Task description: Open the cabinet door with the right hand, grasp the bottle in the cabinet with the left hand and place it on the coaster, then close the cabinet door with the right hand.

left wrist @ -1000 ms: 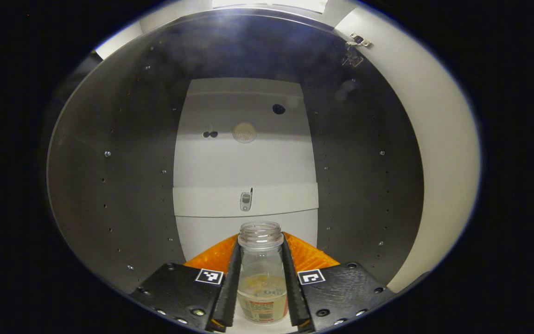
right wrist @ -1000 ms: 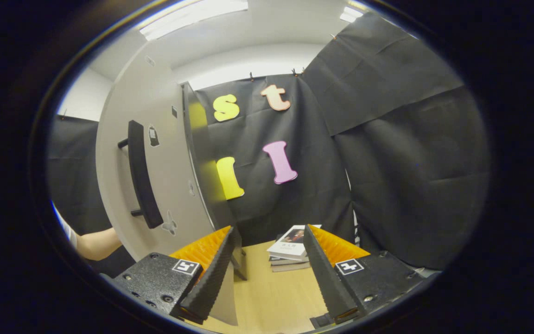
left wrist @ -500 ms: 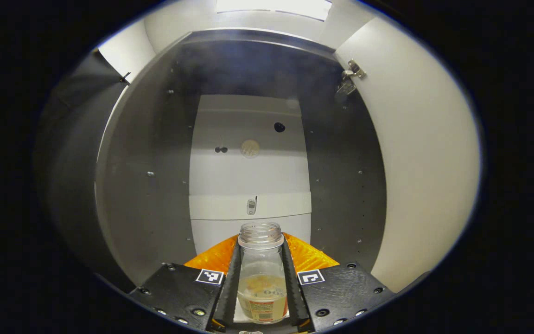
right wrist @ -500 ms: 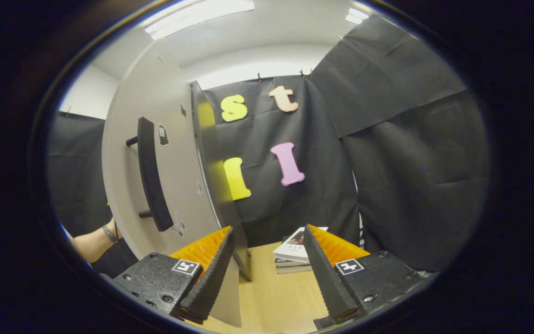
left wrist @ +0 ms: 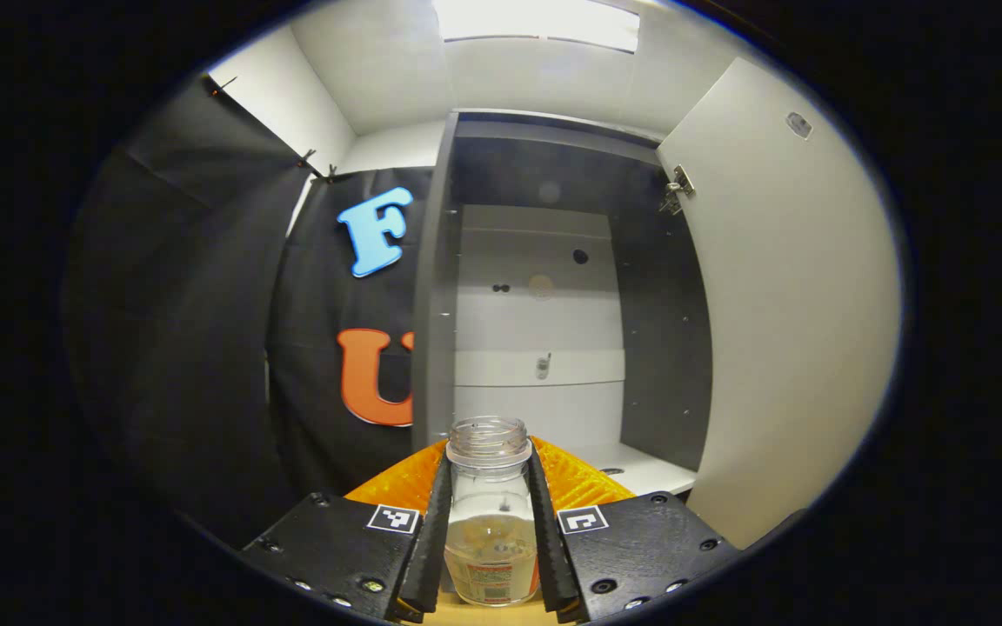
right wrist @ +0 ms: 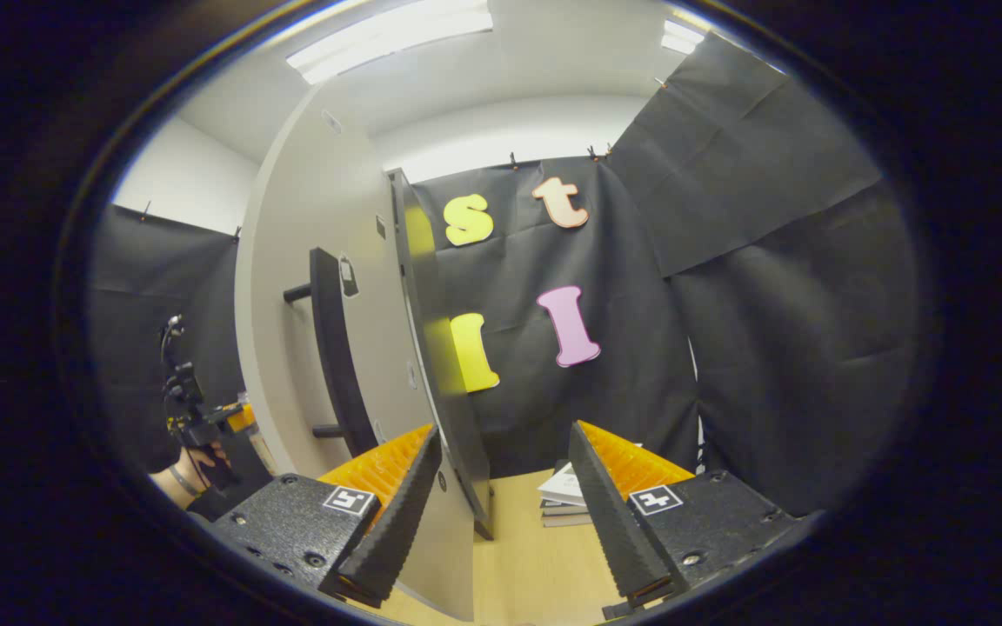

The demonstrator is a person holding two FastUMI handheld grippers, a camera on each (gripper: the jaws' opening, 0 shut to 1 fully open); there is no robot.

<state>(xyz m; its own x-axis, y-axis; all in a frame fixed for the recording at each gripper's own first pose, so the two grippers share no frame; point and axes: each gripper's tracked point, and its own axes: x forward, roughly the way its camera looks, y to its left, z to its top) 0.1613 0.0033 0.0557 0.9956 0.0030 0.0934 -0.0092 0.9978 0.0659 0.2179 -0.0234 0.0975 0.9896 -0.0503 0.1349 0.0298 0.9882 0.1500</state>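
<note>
Left gripper view first: over on the left it's just black booth cloth [left wrist: 197, 330], then the cabinet [left wrist: 431, 287] standing open, its dark side walls framing a pale back panel, and on the far right the cabinet door [left wrist: 788, 304] swung wide with a hinge [left wrist: 675, 187] up near the top corner. Down at the near bottom, the left gripper [left wrist: 489, 522] has both fingers [left wrist: 433, 530] pressed flat against the sides of the bottle [left wrist: 490, 513], so it's properly clamped. The bottle is clear, uncapped, upright, with a bit of pale liquid and a label low down. It sits out in front of the cabinet opening, with a sliver of wooden table under it. Right gripper view: at the far left you can spot a hand [right wrist: 192, 474] holding the other gripper beside the door's edge. Then comes the door's outer face with its long dark handle [right wrist: 336, 348]. The right gripper [right wrist: 501, 513] has its fingers spread well apart, gripping nothing, with the door's lower edge just beside the left one. Between them is the wooden table [right wrist: 527, 565], and a small stack of books [right wrist: 566, 496] lies farther back.
</note>
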